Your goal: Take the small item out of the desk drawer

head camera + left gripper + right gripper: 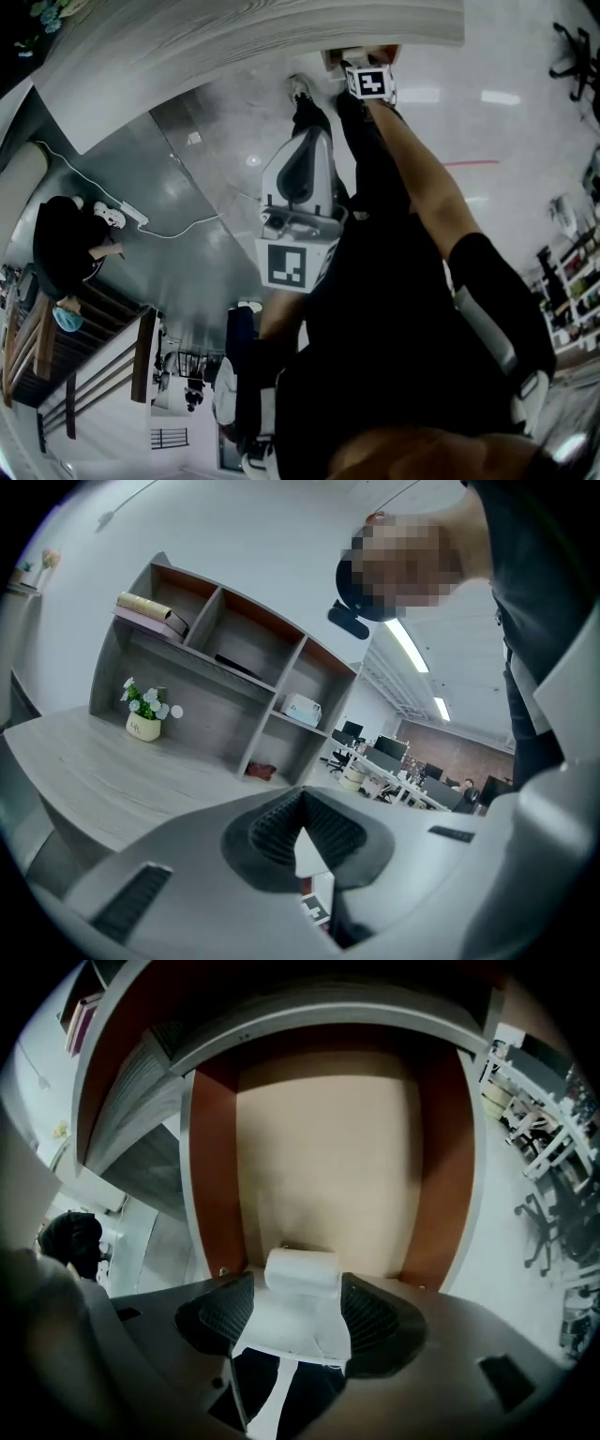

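The desk drawer is pulled out, with a pale floor and red-brown side walls. A small white roll lies at its near end, and a loose white sheet trails from it back between the jaws. My right gripper points steeply down into the drawer. Its jaws stand wide on either side of the roll, and the pads do not visibly press on it. In the head view the right gripper reaches into the drawer under the desk top. My left gripper hangs lower, shut on nothing.
On the desk stands a shelf unit holding books, a white box and a red item, with a small flower pot beside it. A person sits on the floor at left, near a white cable.
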Tool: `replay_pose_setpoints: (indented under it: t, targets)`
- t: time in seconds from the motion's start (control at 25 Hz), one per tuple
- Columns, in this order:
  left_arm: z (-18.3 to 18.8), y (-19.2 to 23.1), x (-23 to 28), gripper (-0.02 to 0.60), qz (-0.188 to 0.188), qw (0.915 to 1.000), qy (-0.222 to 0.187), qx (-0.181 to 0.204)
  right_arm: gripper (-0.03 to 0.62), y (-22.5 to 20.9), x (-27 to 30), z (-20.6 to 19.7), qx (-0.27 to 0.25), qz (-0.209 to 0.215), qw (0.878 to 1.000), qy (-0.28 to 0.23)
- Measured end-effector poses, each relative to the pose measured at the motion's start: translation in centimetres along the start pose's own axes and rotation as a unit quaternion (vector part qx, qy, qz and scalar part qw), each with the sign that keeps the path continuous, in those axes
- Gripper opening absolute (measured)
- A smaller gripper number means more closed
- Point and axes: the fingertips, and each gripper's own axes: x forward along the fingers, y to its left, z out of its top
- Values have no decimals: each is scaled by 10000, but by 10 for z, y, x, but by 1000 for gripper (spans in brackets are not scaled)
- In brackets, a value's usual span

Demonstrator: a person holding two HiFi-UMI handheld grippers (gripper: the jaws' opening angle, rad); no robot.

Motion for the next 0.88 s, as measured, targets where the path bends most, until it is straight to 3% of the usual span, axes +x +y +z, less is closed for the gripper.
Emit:
replay_pose_setpoints:
  t: [0.4,0.56,0.72,0.88]
  targets:
    - [-6,10,-1,-2,126,9998,69,-101,268,-2,12,-10,153,-146,9989,425]
    - [-6,12,-1,-2,159,9998,43,-115,267,7,18,-1,246,48,9992,303]
    - [-9,12,-1,-2,145,9998,47,-126,267,-14,13,-4,146,-412,9981,441]
    - [-10,12,-2,-2,130,9998,40,-159,261,-6,15,3,144,-152,9994,258]
